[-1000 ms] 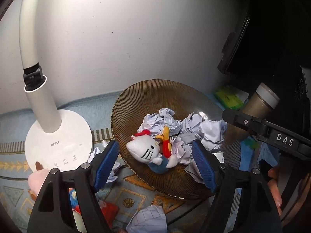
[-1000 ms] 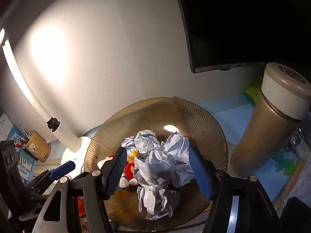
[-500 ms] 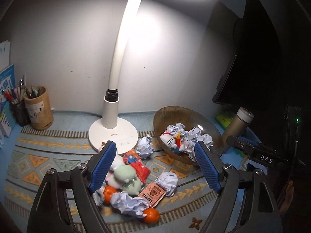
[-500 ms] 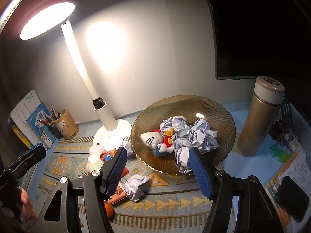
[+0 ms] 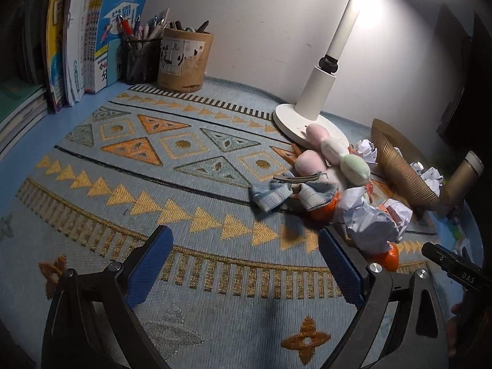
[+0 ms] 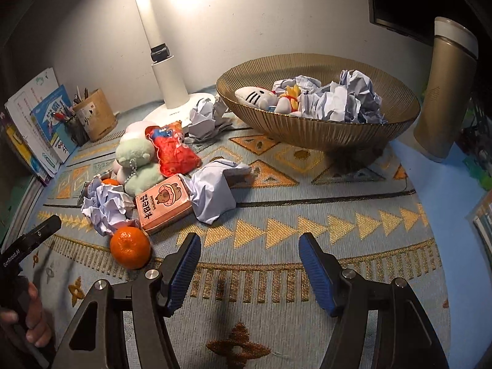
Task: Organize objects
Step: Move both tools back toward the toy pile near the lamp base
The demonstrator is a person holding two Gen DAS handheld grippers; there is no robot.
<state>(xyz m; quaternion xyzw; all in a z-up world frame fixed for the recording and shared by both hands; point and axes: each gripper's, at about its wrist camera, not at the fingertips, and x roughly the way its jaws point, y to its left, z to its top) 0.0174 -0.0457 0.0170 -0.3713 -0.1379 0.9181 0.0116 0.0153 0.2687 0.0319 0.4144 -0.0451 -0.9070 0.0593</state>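
One orange (image 6: 130,247) left of right jaws.

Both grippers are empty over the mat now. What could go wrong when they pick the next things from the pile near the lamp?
1. The orange is round and lies free on the mat, so a nudge from the right gripper might roll it away.
2. The crumpled paper leans on the pink box; gripping one may drag the other.
3. The left gripper, its jaws opening with nothing between them, could bump neighbours.
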